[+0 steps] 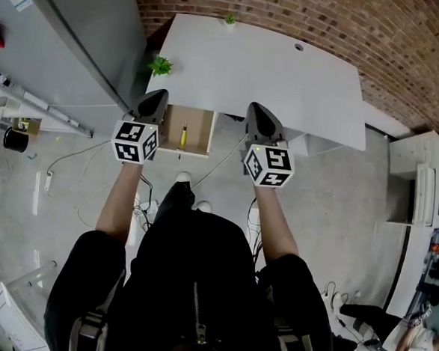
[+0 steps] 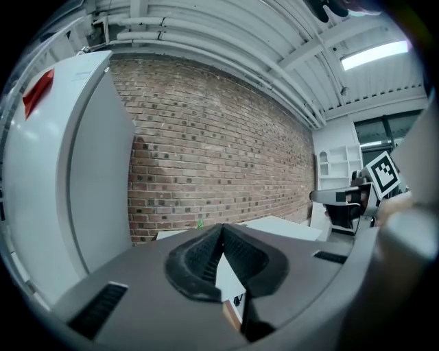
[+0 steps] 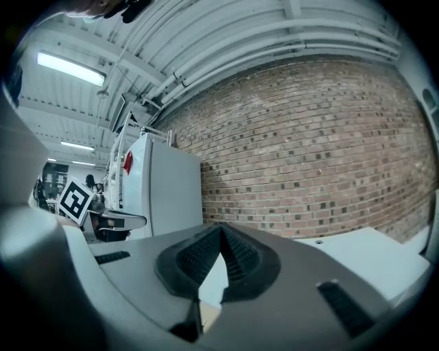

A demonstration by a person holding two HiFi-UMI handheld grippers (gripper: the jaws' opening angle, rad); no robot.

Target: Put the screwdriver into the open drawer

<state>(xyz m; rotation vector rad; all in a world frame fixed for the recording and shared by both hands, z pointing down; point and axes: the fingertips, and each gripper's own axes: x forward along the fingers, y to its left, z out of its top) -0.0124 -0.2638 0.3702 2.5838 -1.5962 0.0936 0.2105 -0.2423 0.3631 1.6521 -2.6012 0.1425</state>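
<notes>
A yellow-handled screwdriver (image 1: 183, 135) lies inside the open wooden drawer (image 1: 201, 132) under the white desk (image 1: 272, 70). My left gripper (image 1: 154, 103) hovers over the drawer's left edge, and its jaws meet at the tips with nothing between them. My right gripper (image 1: 256, 119) hangs just right of the drawer at the desk's front edge, also shut and empty. In the left gripper view the left gripper (image 2: 221, 230) points at the brick wall, with a sliver of drawer wood (image 2: 232, 314) below the pads. The right gripper (image 3: 219, 230) faces the same wall.
A small green plant (image 1: 160, 65) stands at the desk's left edge and another (image 1: 230, 19) at its back. A tall grey-white cabinet (image 1: 72, 26) is to the left. Cables (image 1: 147, 196) trail on the floor by the person's feet. White shelving (image 1: 421, 185) is at the right.
</notes>
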